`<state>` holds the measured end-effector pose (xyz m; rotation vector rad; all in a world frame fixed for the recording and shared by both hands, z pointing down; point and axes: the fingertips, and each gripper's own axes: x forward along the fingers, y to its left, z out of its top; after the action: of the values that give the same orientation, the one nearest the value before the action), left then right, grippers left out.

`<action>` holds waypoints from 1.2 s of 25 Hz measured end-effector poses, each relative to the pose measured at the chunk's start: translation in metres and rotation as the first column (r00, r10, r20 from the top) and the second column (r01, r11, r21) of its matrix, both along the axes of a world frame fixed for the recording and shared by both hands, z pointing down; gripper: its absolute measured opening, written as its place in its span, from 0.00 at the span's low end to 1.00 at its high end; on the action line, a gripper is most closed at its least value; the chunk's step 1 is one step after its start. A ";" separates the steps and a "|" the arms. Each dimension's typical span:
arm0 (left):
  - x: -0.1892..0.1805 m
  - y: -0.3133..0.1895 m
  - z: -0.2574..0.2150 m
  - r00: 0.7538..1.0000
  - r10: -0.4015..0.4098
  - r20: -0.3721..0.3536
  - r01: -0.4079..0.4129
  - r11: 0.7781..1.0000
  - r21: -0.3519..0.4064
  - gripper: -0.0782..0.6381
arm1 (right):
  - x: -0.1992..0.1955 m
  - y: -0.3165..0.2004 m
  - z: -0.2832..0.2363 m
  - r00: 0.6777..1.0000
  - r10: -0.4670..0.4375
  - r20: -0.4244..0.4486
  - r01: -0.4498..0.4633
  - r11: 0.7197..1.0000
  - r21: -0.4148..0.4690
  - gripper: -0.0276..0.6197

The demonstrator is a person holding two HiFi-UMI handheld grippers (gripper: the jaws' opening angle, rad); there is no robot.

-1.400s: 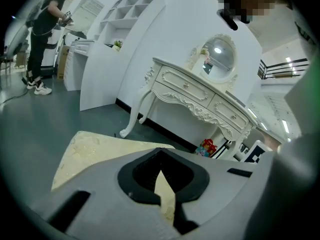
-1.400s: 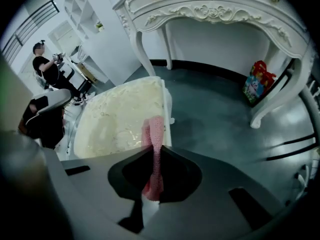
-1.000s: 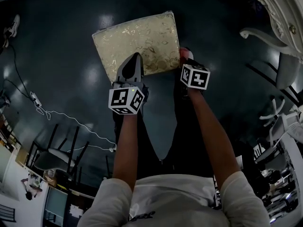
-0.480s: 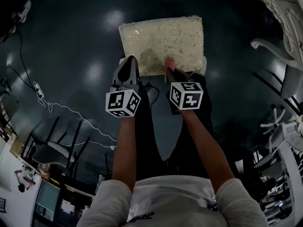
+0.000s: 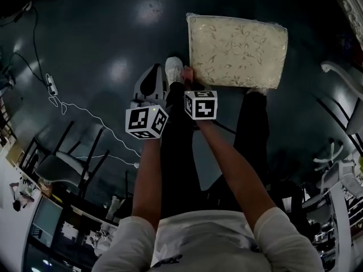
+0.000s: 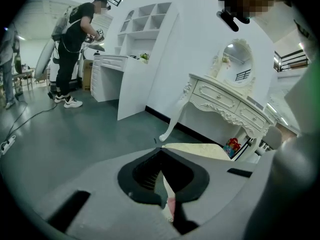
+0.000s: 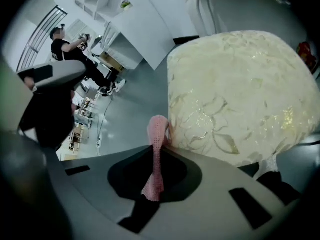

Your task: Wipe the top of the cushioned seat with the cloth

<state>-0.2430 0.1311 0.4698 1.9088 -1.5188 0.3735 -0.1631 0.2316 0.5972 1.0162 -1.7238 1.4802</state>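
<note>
The cushioned seat point(image 5: 237, 51), cream with a gold leaf pattern, stands on the dark floor at the upper right of the head view. My right gripper point(image 5: 188, 77) is at the seat's near left corner, shut on a pink cloth point(image 7: 157, 129) that sticks up from between its jaws and touches the cushion's edge point(image 7: 240, 94). My left gripper point(image 5: 153, 83) hovers over the floor left of the seat, its jaws closed with nothing in them point(image 6: 161, 150). A strip of the cushion point(image 6: 197, 151) shows just beyond its tips.
A white shoe point(image 5: 174, 70) and dark trouser legs are between the grippers and the seat. A white dressing table point(image 6: 230, 101) stands behind the seat, a shelf unit point(image 6: 145, 49) left of it. A person point(image 6: 75, 44) stands far back. A cable point(image 5: 85, 126) and chairs point(image 5: 62, 169) lie at the left.
The right gripper with the cloth has slid left from the seat's near edge to its left corner. The view has shifted, so the seat now sits further right. The left gripper stays off the seat.
</note>
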 end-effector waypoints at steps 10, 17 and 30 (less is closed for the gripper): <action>0.017 0.007 0.003 0.999 -0.021 -0.024 0.021 1.000 -0.010 0.12 | 0.011 0.009 0.001 0.992 -0.124 -0.015 0.125 0.991 0.040 0.08; 0.067 0.002 0.003 0.999 -0.019 -0.033 0.019 1.000 0.002 0.12 | 0.048 0.010 -0.008 0.993 -0.101 0.064 0.102 0.995 -0.001 0.08; 0.169 -0.016 0.002 0.995 0.104 -0.001 -0.103 0.994 0.041 0.12 | 0.158 0.007 -0.011 0.996 -0.022 0.087 0.026 0.999 -0.044 0.08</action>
<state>-0.0737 0.1154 0.4720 2.0244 -1.4389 0.3874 -0.0049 0.2388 0.5860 0.9179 -1.7485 1.5611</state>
